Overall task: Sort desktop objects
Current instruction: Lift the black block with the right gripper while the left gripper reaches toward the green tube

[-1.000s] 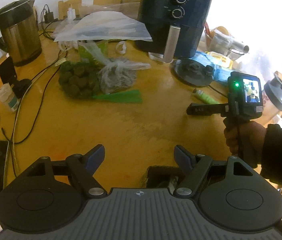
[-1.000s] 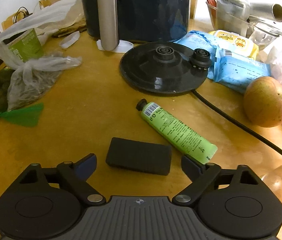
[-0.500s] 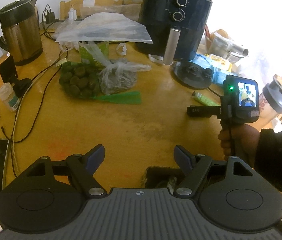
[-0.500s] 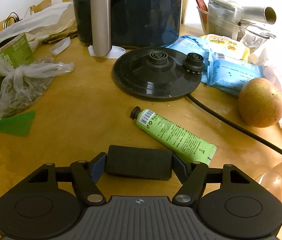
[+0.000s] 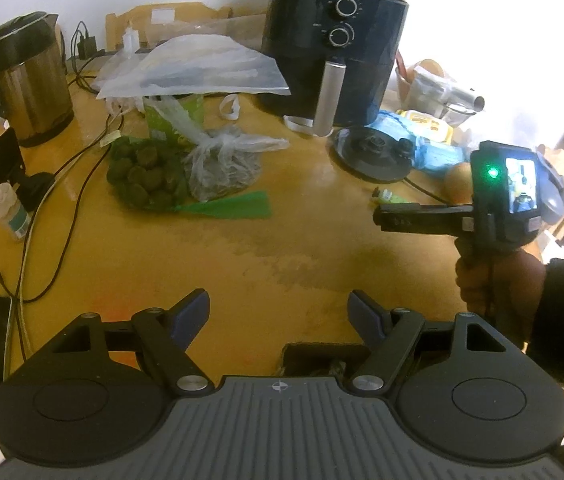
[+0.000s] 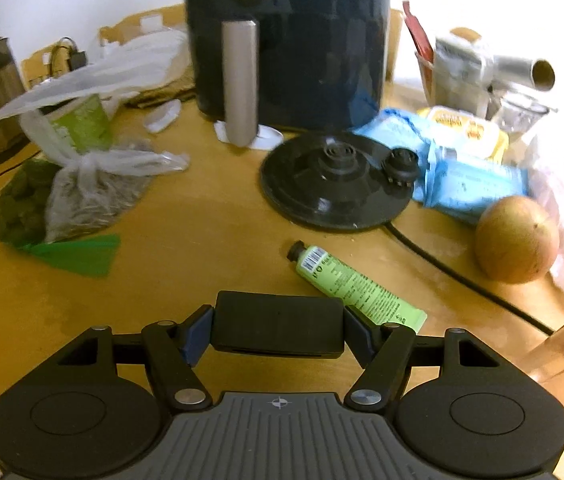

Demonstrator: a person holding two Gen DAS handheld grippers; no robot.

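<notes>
Right tool is gripping a black case by its short ends; left tool, spread apart, is hovering over bare tabletop.

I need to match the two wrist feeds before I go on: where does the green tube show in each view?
Left wrist: green tube at right of centre, mostly hidden behind the right gripper; only its capped end shows.
Right wrist: green tube lies in full view just right of centre, beside the black block clamped in the right gripper.
Shared landmark: the round black kettle base.
</notes>
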